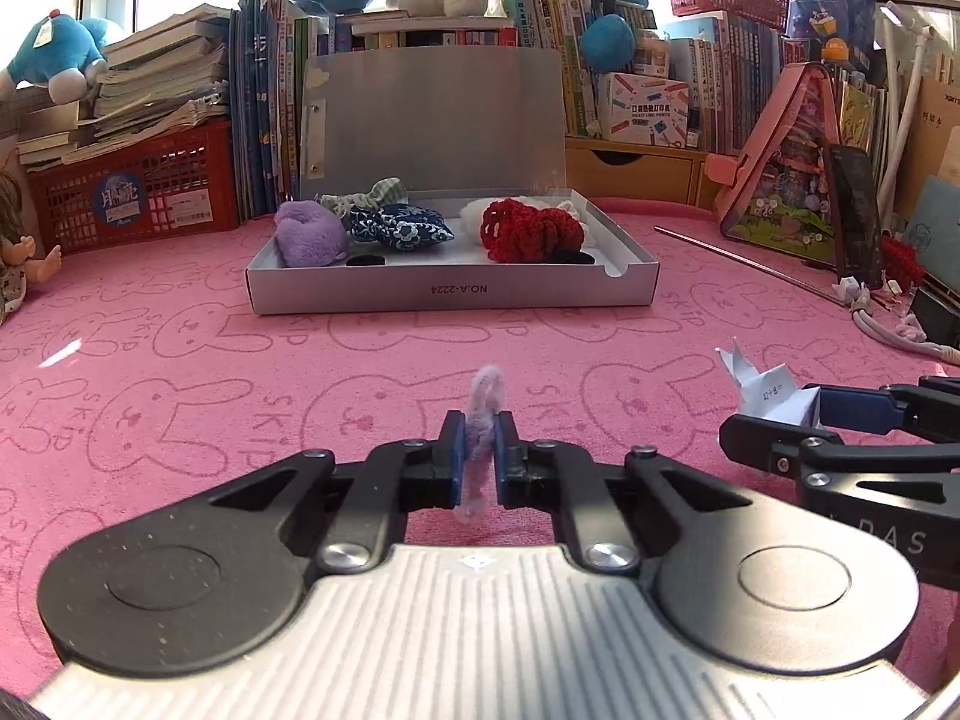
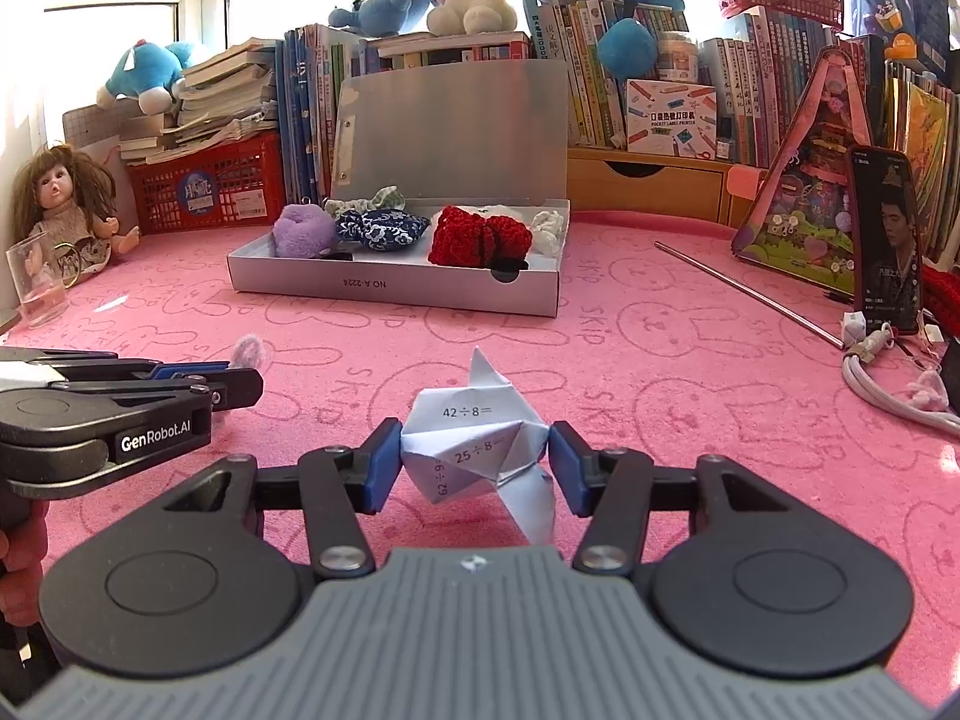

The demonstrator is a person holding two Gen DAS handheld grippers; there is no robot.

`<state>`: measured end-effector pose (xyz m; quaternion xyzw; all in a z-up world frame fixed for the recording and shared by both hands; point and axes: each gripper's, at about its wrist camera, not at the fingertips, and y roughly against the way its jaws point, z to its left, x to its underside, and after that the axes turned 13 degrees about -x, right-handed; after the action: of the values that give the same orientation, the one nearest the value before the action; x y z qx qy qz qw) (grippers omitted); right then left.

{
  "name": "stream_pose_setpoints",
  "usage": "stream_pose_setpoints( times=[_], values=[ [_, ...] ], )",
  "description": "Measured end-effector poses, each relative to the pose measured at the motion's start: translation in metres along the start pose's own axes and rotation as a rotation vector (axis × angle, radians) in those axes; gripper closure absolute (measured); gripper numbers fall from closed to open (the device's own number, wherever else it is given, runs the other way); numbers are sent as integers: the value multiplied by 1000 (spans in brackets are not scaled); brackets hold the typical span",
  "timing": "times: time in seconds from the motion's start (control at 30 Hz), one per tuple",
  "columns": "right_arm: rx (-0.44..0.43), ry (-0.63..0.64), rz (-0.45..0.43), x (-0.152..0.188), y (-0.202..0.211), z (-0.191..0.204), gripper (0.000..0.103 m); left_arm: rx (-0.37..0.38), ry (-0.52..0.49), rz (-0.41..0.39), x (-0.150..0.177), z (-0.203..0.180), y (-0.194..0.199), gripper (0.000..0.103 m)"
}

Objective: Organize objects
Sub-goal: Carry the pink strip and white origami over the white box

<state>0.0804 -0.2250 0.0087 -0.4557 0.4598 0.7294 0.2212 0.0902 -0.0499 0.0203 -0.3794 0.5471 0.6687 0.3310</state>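
Pink cloth (image 1: 180,360), one box (image 1: 450,291), two grippers.

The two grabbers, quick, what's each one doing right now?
Left gripper: closed on a fuzzy purple loop.
Right gripper: closed on a folded paper shape.

I see a pink cloth (image 1: 180,360) printed with darker rabbit outlines. The box (image 1: 450,291) is grey-white. In it lie a lilac plush (image 1: 309,234), a navy pouch with white flowers (image 1: 399,228) and a red crochet piece (image 1: 528,228). My grippers have blue pads (image 2: 381,462). The folded paper (image 2: 474,438) is white, the fuzzy loop (image 1: 489,396) pale lilac.
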Motion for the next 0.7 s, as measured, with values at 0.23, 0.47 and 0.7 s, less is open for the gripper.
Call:
stream_pose_setpoints(
  times=[0.23,0.47,0.7],
  values=[
    [-12,-9,-13,-13,-9,4,47,-7,4,-23,-15,11,-2,91],
    [-8,-25,-22,-24,-17,6,47,-6,19,-20,-27,21,-9,91],
    [8,-14,-40,-42,-25,8,46,-7,17,-32,-42,26,-21,91]
  ],
)
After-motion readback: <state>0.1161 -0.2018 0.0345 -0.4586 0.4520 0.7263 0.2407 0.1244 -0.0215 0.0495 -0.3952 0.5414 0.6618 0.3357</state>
